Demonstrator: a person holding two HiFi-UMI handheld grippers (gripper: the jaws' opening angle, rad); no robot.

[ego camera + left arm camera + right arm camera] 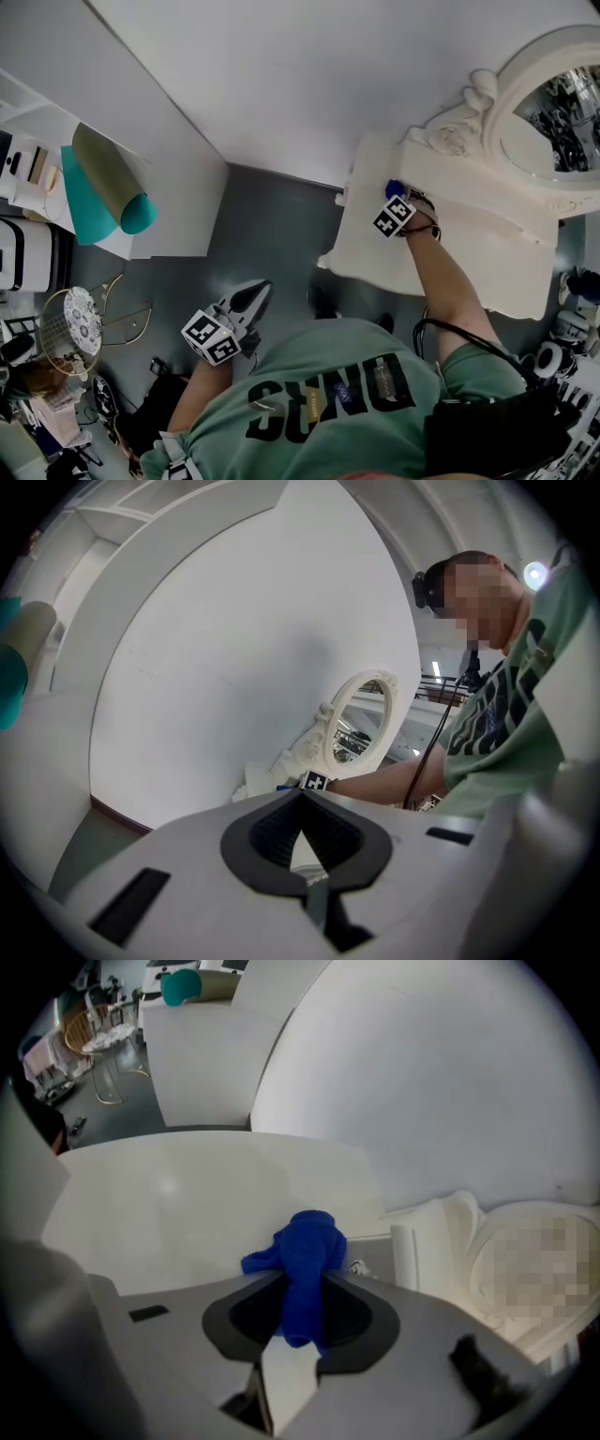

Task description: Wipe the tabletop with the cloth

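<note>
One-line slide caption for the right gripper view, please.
Right tongs clamp a bunched blue cloth over the white tabletop.

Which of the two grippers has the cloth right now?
The right gripper, over the white tabletop: a blue cloth is clamped between its jaws. The left gripper is shut on nothing, off to the side over the floor.
</note>
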